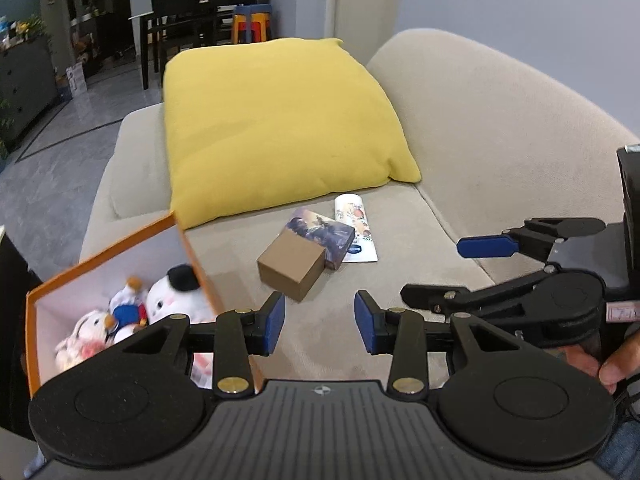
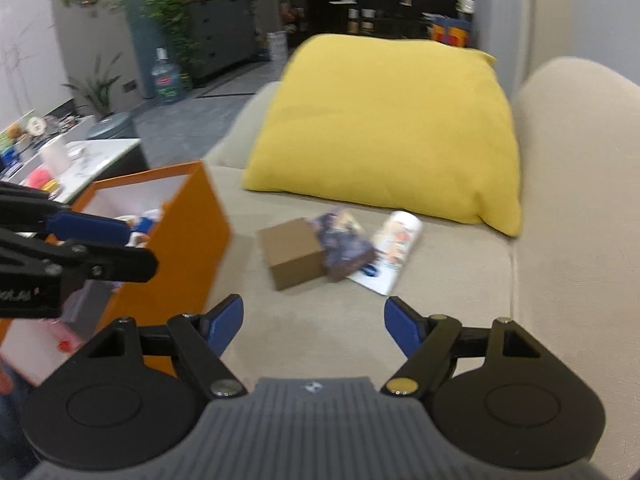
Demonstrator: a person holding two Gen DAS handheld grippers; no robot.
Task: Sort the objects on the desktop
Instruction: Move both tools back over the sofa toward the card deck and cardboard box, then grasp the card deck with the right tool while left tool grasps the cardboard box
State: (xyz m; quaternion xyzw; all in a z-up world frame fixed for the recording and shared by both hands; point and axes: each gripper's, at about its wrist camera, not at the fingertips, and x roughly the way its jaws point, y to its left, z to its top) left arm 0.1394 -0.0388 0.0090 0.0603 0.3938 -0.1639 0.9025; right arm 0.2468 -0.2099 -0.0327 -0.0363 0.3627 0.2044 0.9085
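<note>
From my left wrist camera, the orange box point(image 1: 116, 264) sits at the far left on the beige sofa seat point(image 1: 400, 280), open at the top with white inner walls, and I can see plush toys point(image 1: 132, 312) piled inside it: a white one with a black cap, a small one in blue, and a pale pink-and-white one nearest me. My left gripper point(image 1: 320, 324) hangs just above the seat cushion with its blue pads spread apart and nothing between them, its left finger close to the orange box's near corner. Just beyond it lies the brown cardboard box point(image 1: 292, 268), resting on the seat and touching the dark illustrated box point(image 1: 324, 236) behind it to the right. Touching that on its right side is the white floral packet point(image 1: 356, 228), lying flat with its far end near the edge of the yellow cushion point(image 1: 280, 128), which leans against the sofa back. Farther right, my right gripper point(image 1: 444, 268) comes in from the side, its fingers likewise parted and carrying nothing. In the right wrist view, which is somewhat blurred, the same three items sit in a cluster ahead of the released right gripper point(image 2: 314, 328), with the orange box point(image 2: 180, 248) to the left of them.
</note>
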